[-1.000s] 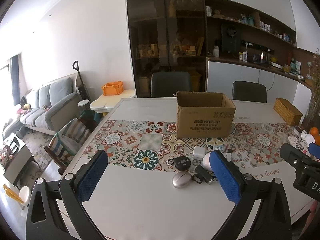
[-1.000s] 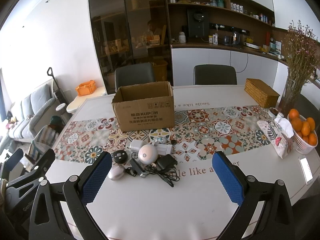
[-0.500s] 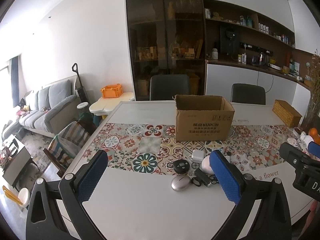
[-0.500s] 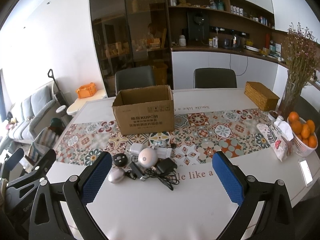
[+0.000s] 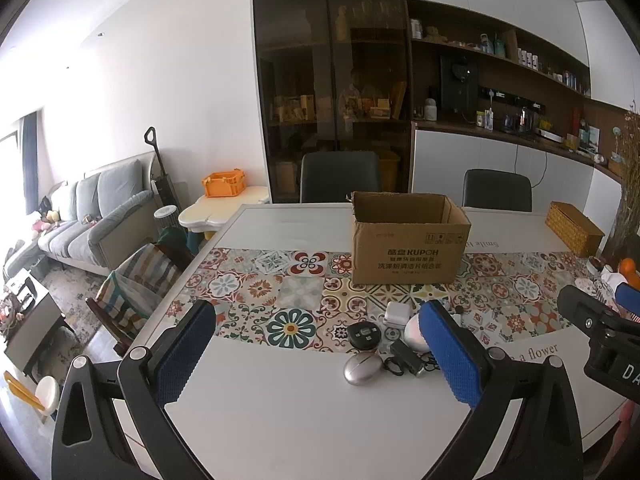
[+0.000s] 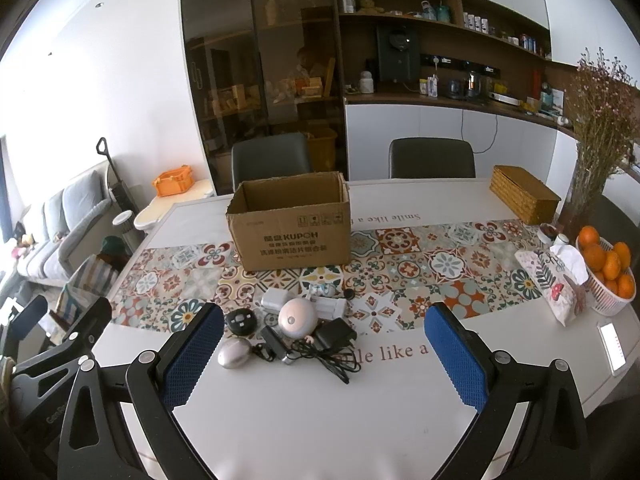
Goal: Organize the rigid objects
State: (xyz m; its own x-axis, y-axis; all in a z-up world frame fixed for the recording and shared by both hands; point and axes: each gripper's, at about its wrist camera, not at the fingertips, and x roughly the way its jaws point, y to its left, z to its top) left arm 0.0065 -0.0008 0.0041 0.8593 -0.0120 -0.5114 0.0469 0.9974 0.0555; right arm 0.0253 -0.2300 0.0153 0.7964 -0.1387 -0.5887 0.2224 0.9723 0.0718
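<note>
I see a white bench (image 6: 280,420) with a tiled runner in a dining room. My left tongs (image 5: 320,356) and right tongs (image 6: 324,354) both gape wide, holding nothing, above the near edge. The gadgets (image 6: 294,332), a grey oval, round discs, chargers and a cable, lie clustered before the open box (image 6: 290,226).

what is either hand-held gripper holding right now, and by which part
Nothing. The left hand-held gripper and right hand-held gripper are both open and empty above the table.
</note>
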